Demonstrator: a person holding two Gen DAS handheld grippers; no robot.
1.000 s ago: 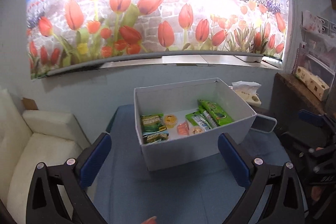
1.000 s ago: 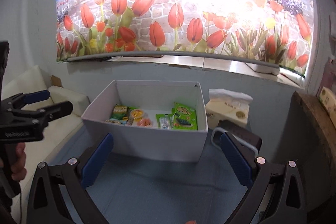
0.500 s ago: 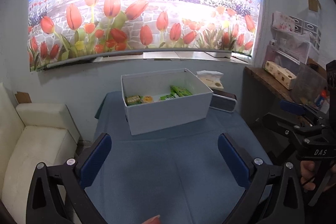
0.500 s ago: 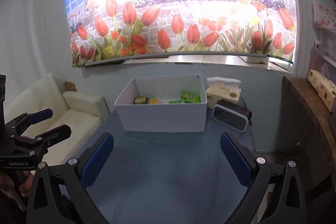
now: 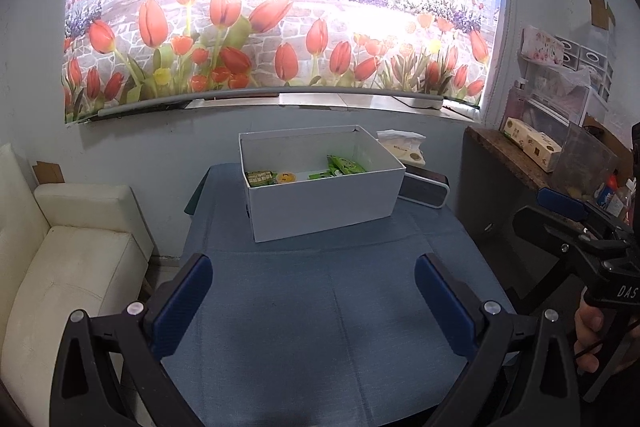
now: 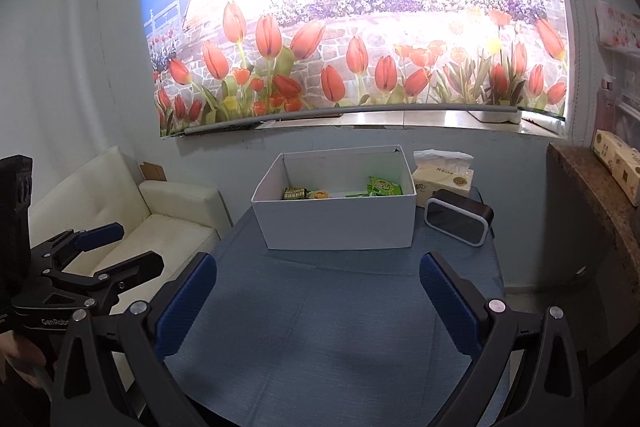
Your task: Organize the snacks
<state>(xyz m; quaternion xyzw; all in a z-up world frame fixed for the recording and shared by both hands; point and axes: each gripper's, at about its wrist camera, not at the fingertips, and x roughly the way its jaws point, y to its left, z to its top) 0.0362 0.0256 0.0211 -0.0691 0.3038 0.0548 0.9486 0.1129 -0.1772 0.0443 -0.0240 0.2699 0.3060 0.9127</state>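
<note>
A white open box point(image 5: 320, 205) stands at the far side of the blue table point(image 5: 320, 327); it also shows in the right wrist view point(image 6: 340, 223). Inside lie several snacks: green packets point(image 5: 346, 165) point(image 6: 383, 186), a yellow cup point(image 5: 287, 177) and a dark green packet point(image 5: 260, 179). My left gripper point(image 5: 312, 301) is open and empty, held back over the near table. My right gripper point(image 6: 318, 301) is open and empty too. Each gripper shows at the edge of the other's view, the right one point(image 5: 560, 211) and the left one point(image 6: 116, 247).
A tissue box point(image 6: 444, 177) and a black speaker point(image 6: 458, 221) stand right of the box. A white sofa point(image 5: 68, 251) is left of the table. A dark counter point(image 5: 532, 163) with cartons and shelves is on the right. A tulip mural covers the wall.
Both grippers have pulled back from the box, which now looks smaller and farther. More of the blue table shows in front. Both stay open and empty.
</note>
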